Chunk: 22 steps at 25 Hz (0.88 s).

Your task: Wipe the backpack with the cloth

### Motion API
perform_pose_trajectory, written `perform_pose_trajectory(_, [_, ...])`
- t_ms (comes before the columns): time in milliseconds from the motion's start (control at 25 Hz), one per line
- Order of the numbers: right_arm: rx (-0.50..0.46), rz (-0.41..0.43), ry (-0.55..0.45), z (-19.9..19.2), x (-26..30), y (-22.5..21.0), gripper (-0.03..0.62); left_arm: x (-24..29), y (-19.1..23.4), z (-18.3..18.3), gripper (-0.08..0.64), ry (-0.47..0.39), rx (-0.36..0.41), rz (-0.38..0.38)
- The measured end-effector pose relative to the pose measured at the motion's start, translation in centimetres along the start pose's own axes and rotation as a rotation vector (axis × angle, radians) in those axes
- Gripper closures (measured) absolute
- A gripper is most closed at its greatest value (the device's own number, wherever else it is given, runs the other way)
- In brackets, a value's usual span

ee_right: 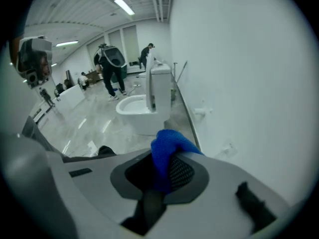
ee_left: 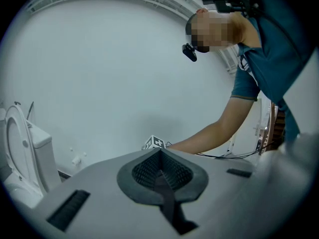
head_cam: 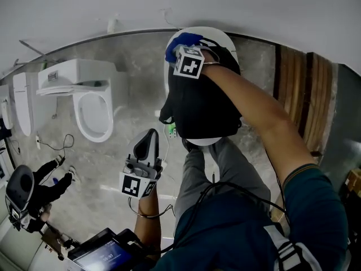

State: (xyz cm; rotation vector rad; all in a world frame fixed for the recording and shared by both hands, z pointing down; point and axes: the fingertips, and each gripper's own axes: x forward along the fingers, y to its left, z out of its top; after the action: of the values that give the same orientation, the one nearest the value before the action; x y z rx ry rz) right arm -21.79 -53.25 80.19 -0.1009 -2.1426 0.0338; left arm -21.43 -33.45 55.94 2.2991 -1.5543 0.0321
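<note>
Now: cloth at the backpack's top

My right gripper (head_cam: 176,51) is clenched on the blue cloth (head_cam: 181,39) at the far end of the black, bulging backpack (head_cam: 203,103), which lies on a white toilet (head_cam: 224,39). My left gripper (head_cam: 148,141) is clenched on nothing, well apart.

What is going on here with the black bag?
A person holds a gripper in each hand. The right gripper is shut on a blue cloth and holds it at the top of a black backpack, which sits on a white toilet. The left gripper is shut and empty, held low, away from the backpack.
</note>
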Motion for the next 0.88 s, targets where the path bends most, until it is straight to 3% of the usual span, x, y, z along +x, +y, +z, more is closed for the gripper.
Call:
perform_pose_trajectory(120, [-0.109, 0.129, 0.060, 4.0, 1.7, 5.5, 0.541, -0.9, 0.7, 0.0, 0.555, -0.002, -0.003, 0.017])
perform_pose_trajectory(240, [-0.251, 0.245, 0.279, 3.0, 3.5, 12.9, 0.541, -1.8, 1.1, 0.0, 0.555, -0.012, -0.011, 0.027])
perform_pose_trajectory(360, [-0.407, 0.268, 0.523, -1.0, 4.5, 19.1, 0.541, -2.7, 1.4, 0.0, 0.555, -0.022, -0.016, 0.036])
perform_pose_trajectory(440, [-0.462, 0.236, 0.597, -3.0, 4.7, 22.4, 0.541, -3.2, 1.6, 0.1, 0.555, -0.033, -0.020, 0.038])
perform_pose_trajectory(640, [-0.504, 0.086, 0.501, -3.7, 4.2, 27.0, 0.541, -4.2, 1.8, -0.2, 0.555, -0.027, -0.013, 0.036])
perform_pose_trajectory(760, [-0.415, 0.048, 0.392, -4.2, 3.1, 28.6, 0.541, -4.5, 1.8, -0.4, 0.556, -0.025, -0.020, 0.023])
perform_pose_trajectory(880, [-0.259, 0.036, 0.298, -4.4, 1.4, 29.5, 0.541, -4.3, 1.6, -0.3, 0.555, -0.026, -0.024, -0.003])
